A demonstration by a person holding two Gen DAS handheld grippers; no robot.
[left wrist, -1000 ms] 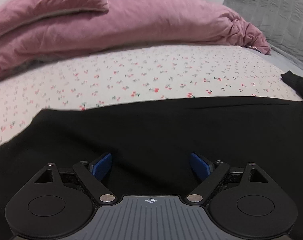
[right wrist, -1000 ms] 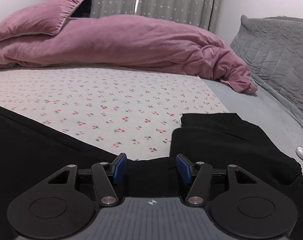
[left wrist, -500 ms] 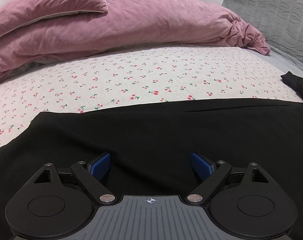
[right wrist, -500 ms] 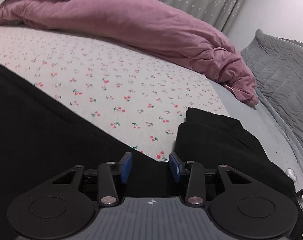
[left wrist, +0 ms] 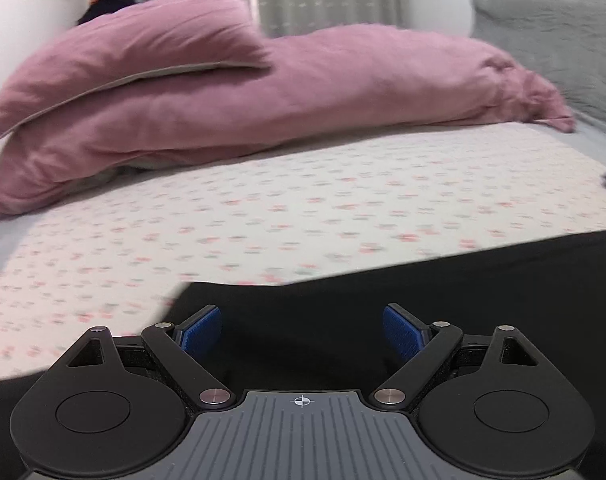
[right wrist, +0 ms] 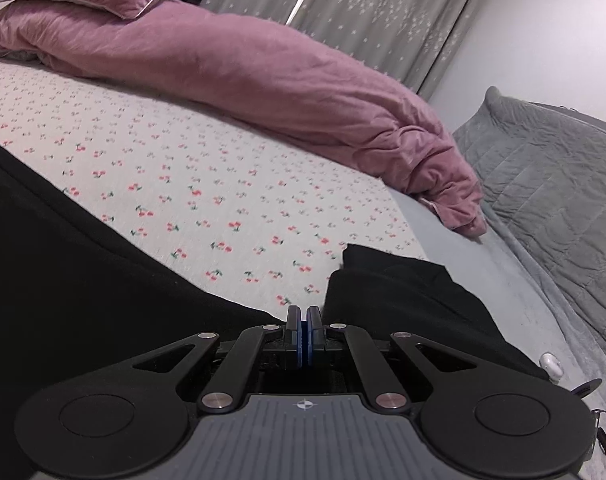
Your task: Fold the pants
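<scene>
Pinching the limp, light pants [right wrist: 83, 300] at their edge with my closed right tool [right wrist: 304, 334], I hold the left tool [left wrist: 302, 330] wide open, empty, over the cloth.

Black linkage tool [left wrist: 302, 328] with blue ribbed pads [left wrist: 199, 330], silver rivets, grey ridged body.

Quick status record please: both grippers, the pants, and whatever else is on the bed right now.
left gripper: open, blue pads wide apart, over the black pants, near their left edge
right gripper: shut; pads pressed together at the pants' far edge, though cloth between them cannot be made out
pants: spread flat across the near side of the cherry-print sheet, one bunched section at right
pink duvet: piled along the far side
pink pillow: on top of the duvet
grey quilt: far right
small white object: right edge, unidentifiable
</scene>
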